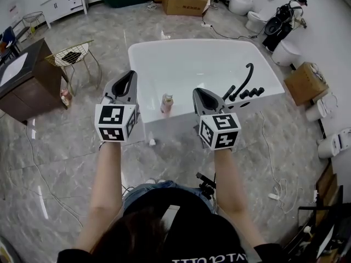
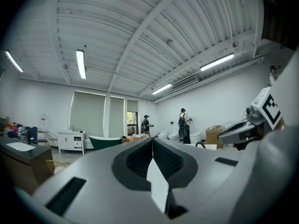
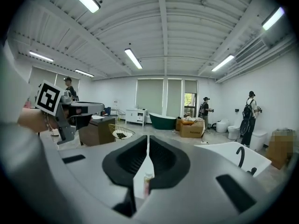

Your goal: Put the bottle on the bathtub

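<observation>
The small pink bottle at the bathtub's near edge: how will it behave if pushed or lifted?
The bottle stands upright, tall for its narrow base, so a push near its cap would probably tip it. It looks small, so likely light. The bathtub rim looks glossy, so it may slide.

— Where's the bottle [image 1: 166, 104]?
— At the tub's [image 1: 186, 59] near rim, between the left gripper [image 1: 130, 76] and right gripper [image 1: 198, 94].
— Around it?
— Faucet [image 1: 245, 81] at the tub's right end, chair [image 1: 74, 56] to its left, box [image 1: 186, 1] behind.
</observation>
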Motion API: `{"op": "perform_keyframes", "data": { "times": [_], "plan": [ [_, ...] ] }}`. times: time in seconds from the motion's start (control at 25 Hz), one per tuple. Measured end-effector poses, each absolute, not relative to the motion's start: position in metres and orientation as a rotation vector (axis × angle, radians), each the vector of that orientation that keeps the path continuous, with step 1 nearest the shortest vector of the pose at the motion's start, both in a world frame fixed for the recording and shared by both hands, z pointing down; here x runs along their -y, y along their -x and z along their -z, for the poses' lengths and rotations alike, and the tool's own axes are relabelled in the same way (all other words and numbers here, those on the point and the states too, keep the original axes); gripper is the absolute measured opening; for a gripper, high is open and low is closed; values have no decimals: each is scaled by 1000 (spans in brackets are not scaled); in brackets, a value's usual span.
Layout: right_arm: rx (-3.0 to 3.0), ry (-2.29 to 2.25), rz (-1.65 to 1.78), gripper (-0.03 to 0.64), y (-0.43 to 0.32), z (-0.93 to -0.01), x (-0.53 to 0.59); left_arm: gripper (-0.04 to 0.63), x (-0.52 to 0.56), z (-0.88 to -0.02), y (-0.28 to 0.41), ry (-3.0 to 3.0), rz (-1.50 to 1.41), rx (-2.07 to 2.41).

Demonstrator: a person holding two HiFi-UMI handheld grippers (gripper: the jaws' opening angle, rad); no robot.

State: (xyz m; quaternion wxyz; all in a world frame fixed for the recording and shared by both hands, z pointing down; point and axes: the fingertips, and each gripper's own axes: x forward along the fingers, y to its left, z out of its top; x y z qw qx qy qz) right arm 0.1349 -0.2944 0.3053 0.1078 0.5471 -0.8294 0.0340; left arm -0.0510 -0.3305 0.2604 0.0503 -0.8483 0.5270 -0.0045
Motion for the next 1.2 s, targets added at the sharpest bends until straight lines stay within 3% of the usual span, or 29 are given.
{"op": "perform_keyframes", "data": {
  "times": [0.6, 1.2],
  "plan": [
    [2531, -1778, 183, 14, -141, -220, 266, 12, 317, -223, 49, 2519, -53, -1552],
    [2489, -1813, 326, 14, -139, -214, 258, 12, 314, -220, 52, 2511, -80, -1547]
  ]
}}
